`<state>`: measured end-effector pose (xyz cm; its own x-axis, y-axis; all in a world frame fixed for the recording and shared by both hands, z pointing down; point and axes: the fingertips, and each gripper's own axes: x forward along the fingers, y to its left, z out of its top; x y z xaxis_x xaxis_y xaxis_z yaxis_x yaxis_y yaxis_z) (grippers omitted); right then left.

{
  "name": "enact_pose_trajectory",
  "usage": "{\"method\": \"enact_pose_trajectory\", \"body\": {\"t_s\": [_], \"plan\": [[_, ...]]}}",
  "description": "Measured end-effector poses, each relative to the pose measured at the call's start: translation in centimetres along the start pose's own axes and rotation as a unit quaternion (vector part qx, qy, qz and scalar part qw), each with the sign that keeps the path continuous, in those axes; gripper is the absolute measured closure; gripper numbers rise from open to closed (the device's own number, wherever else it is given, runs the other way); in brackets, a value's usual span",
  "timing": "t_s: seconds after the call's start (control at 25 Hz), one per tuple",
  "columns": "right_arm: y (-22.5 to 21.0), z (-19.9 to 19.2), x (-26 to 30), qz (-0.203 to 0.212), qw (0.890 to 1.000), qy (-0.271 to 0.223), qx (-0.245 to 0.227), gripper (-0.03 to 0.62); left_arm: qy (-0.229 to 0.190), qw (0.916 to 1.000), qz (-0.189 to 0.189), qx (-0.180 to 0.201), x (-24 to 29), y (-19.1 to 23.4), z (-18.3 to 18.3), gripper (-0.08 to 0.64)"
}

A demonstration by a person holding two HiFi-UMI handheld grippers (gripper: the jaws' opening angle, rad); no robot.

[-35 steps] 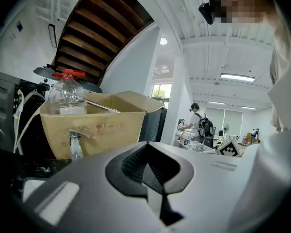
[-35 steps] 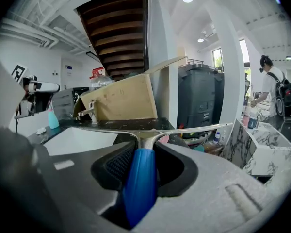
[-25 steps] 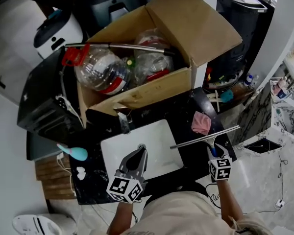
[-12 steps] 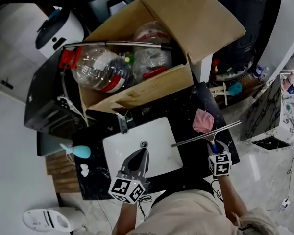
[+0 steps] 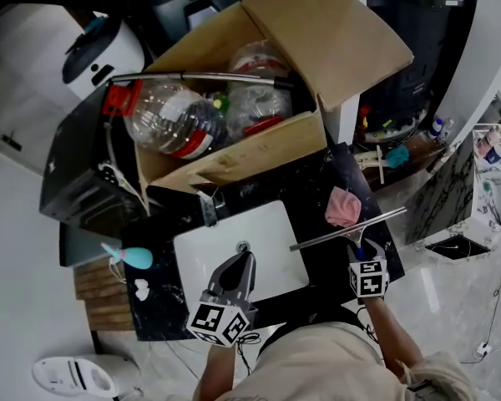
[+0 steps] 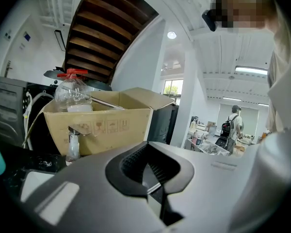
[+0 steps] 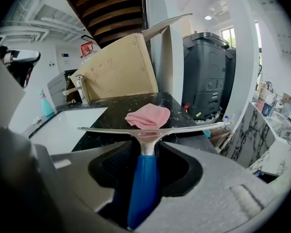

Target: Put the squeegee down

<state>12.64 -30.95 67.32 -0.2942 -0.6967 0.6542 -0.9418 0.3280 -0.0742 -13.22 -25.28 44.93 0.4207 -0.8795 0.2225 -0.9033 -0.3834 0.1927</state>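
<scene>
The squeegee point(image 5: 347, 230) has a long metal blade and a blue handle point(image 7: 144, 178). It lies across the black counter point(image 5: 317, 192) to the right of the sink, its blade just before a pink cloth point(image 7: 148, 115). My right gripper point(image 5: 361, 259) sits around the handle. Its jaws have just been opening, and dark gaps show on both sides of the handle, so the pads do not press on it. My left gripper point(image 5: 242, 262) hovers over the white sink point(image 5: 267, 232), shut and empty, with its pads meeting point(image 6: 153, 171).
A large cardboard box point(image 5: 275, 144) full of plastic bottles stands behind the sink, next to a chrome faucet point(image 5: 209, 209). The pink cloth point(image 5: 342, 207) lies on the counter's right part. A teal bottle point(image 5: 129, 258) stands at the left. The counter's edge drops off just right of the squeegee.
The right gripper and the squeegee have sunk slightly toward the counter, then held still. The left gripper stays over the sink.
</scene>
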Motion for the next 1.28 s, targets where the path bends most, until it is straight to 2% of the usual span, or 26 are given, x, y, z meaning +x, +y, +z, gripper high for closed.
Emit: {"method": "enact_pose_trajectory", "body": {"t_s": [0.12, 0.36, 0.6, 0.8, 0.88, 1.28], "plan": [[0.3, 0.4, -0.6, 0.001, 1.0, -0.006, -0.01, 0.399, -0.008, 0.9999, 0.012, -0.001, -1.2, 0.7, 0.2, 0.545], [0.9, 2.1, -2.7, -0.001, 0.999, -0.029, -0.02, 0.399, -0.02, 0.9995, 0.023, -0.004, -2.9, 2.0, -0.4, 0.545], [2.8, 6.4, -5.6, 0.03, 0.996, -0.085, -0.022, 0.4, -0.026, 0.9995, 0.016, 0.003, -3.4, 2.2, 0.2, 0.543], [5.2, 11.6, -8.3, 0.077, 0.986, -0.146, -0.032, 0.443, -0.036, 0.9992, 0.006, 0.014, -3.2, 2.2, 1.4, 0.545], [6.2, 13.5, -9.6, 0.09, 0.98, -0.17, -0.044, 0.481, -0.044, 0.9988, 0.0, 0.02, -3.2, 2.0, 2.0, 0.545], [9.6, 20.1, -14.4, 0.116, 0.955, -0.251, -0.106, 0.591, -0.074, 0.9966, -0.006, 0.036, -3.7, 2.6, 4.8, 0.545]]}}
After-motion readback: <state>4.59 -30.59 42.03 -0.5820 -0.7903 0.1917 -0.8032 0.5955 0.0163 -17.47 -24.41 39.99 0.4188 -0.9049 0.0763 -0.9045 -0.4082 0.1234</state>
